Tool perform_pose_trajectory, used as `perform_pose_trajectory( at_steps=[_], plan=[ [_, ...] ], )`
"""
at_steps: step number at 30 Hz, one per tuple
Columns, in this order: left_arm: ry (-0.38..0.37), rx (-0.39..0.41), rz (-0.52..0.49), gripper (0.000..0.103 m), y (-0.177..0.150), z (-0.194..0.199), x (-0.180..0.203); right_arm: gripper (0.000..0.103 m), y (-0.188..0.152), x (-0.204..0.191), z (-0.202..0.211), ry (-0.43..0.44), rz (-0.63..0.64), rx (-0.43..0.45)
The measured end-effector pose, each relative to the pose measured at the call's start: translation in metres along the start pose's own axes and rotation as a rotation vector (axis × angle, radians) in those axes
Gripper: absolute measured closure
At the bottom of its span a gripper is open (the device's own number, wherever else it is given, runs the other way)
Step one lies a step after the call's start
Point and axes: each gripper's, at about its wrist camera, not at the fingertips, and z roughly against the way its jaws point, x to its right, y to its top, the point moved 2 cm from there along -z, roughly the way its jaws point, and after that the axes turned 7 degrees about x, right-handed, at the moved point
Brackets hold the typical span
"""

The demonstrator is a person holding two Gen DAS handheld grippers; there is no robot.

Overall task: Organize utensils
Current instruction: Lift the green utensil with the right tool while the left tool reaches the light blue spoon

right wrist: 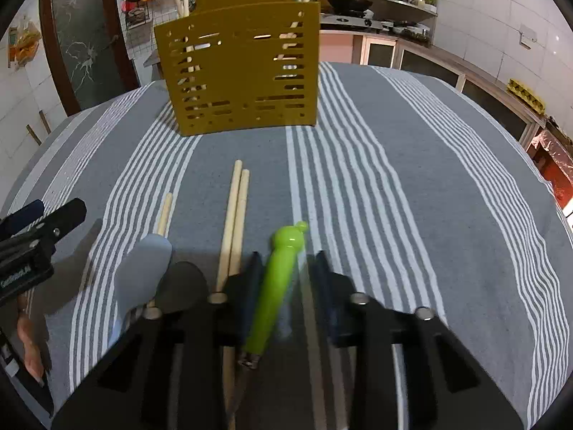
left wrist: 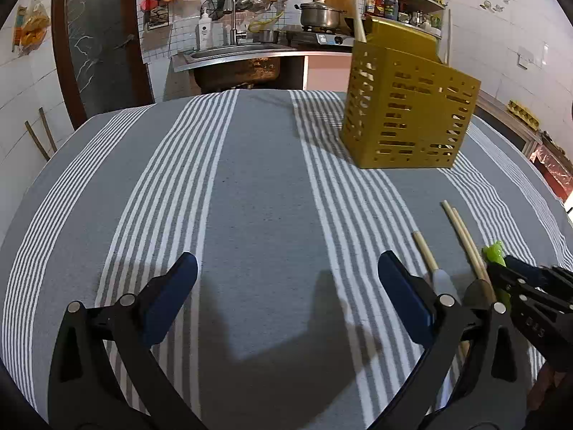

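Now | right gripper (right wrist: 286, 265) straddles green handle (right wrist: 279, 286), contact unclear, blade end hidden | left gripper (left wrist: 286, 268) wide

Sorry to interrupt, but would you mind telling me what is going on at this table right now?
A person is sorting utensils into the yellow holder, which already has a few wooden handles standing in it. The right tongs straddle the green-handled utensil lying on the striped cloth, not yet closed on it. The left tongs hang open and empty nearby. A grey spatula, a dark spoon and two wooden sticks still lie on the cloth.
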Motion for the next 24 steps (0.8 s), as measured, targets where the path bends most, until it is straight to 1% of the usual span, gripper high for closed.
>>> perform_pose_trajectory(
  at_steps=[3,8,11,15,18,20,23,24],
  plan=[
    [-0.010,-0.004,-0.006,0.005,0.000,0.004,0.007,0.084,0.003,0.007,-0.001,0.038,-0.017,-0.003],
    [-0.041,-0.023,-0.001,0.005,-0.003,0.009,0.023,0.084,0.008,0.029,-0.003,0.074,-0.024,-0.008],
    [-0.048,-0.043,-0.011,0.005,-0.008,0.009,0.037,0.084,0.011,0.043,-0.004,0.079,-0.008,-0.009],
    [-0.061,-0.059,-0.044,0.005,-0.016,0.009,0.057,0.084,0.014,0.066,-0.006,0.075,-0.047,-0.005],
    [-0.068,-0.072,-0.069,0.006,-0.021,0.008,0.068,0.084,0.013,0.070,-0.008,0.087,-0.063,0.001],
    [-0.067,-0.088,-0.080,0.009,-0.024,0.006,0.073,0.084,0.013,0.068,-0.009,0.086,-0.056,0.007],
    [-0.074,-0.115,-0.076,0.018,-0.028,0.003,0.072,0.085,0.013,0.067,-0.010,0.099,-0.055,0.013],
    [-0.077,-0.116,-0.067,0.018,-0.028,0.003,0.071,0.085,0.013,0.067,-0.010,0.104,-0.056,0.014]
  ],
)
